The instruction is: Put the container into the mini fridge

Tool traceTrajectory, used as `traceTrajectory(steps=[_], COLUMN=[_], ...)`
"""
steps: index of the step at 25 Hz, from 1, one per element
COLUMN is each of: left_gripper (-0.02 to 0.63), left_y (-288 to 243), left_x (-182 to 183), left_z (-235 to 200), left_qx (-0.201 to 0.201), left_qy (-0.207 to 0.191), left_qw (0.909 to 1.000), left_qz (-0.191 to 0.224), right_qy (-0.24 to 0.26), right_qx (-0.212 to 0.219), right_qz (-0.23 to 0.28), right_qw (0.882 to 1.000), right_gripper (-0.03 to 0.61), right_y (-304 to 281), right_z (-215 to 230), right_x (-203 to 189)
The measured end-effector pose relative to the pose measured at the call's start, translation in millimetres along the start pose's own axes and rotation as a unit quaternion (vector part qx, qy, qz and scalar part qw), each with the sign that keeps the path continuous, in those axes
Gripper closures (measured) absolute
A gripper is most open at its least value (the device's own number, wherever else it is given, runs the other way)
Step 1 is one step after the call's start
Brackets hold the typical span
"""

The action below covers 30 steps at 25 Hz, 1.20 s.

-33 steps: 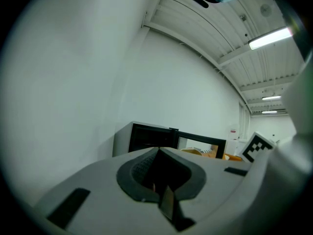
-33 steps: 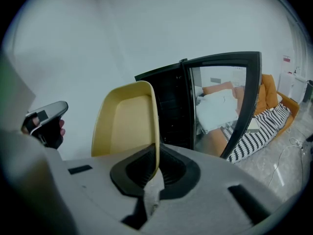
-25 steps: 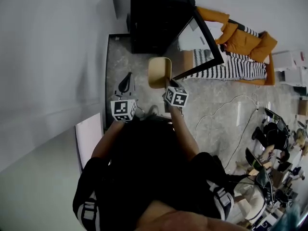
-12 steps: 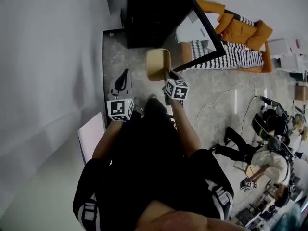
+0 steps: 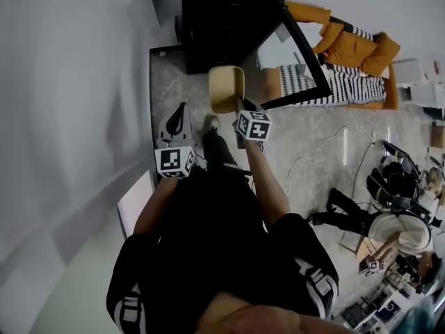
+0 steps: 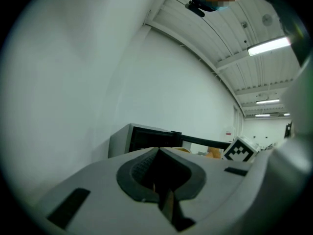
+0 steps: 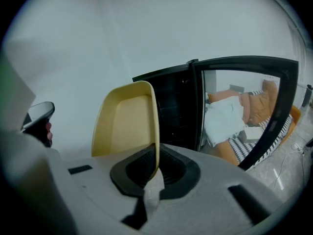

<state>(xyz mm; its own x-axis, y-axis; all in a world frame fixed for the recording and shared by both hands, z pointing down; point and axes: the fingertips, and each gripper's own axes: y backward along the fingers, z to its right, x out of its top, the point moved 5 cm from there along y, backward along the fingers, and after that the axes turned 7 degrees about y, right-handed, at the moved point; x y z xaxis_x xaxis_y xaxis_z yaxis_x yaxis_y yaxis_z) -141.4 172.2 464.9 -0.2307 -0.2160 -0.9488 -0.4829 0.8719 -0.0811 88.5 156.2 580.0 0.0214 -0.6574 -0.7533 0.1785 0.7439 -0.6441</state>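
Observation:
The black mini fridge (image 5: 226, 26) stands on the floor ahead with its glass door (image 5: 306, 54) swung open to the right. My right gripper (image 5: 238, 110) is shut on the rim of a shallow yellow container (image 5: 227, 89), held upright just in front of the fridge opening. In the right gripper view the container (image 7: 126, 124) rises from the right gripper (image 7: 155, 173), with the dark fridge interior (image 7: 173, 114) behind it. My left gripper (image 5: 181, 117) hangs to the left, lower down, shut and holding nothing; the left gripper view shows the left gripper (image 6: 165, 204) pointing at the wall and fridge top (image 6: 146, 136).
A white wall (image 5: 69, 82) runs along the left. An orange sofa with a striped blanket (image 5: 348, 82) lies right of the fridge door. Cables (image 5: 327, 152) trail over the floor. A white panel (image 5: 135, 204) leans by my left arm. A person and clutter (image 5: 400, 235) sit at the right.
My right gripper has carried the yellow container a little nearer to the fridge opening. The left gripper stays beside it, slightly further back.

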Motion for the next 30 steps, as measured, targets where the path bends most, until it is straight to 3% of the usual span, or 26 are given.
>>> traceTrajectory(steps=[17,30], left_gripper=[0.610,0.609], left_y=[-165,-215], left_x=[7,11], left_z=[9,14], left_qx=[0.014,0.028], left_qy=[-0.006,-0.009], left_qw=[0.9999,0.9996], left_qz=[-0.006,0.001], right_qy=[0.007,0.019], right_qx=[0.033,0.050], right_qz=[-0.019,-0.044], right_qw=[0.999,0.998], right_gripper=[0.574,0.574], right_y=[-121,-179], right_z=[80,101], right_x=[84,102])
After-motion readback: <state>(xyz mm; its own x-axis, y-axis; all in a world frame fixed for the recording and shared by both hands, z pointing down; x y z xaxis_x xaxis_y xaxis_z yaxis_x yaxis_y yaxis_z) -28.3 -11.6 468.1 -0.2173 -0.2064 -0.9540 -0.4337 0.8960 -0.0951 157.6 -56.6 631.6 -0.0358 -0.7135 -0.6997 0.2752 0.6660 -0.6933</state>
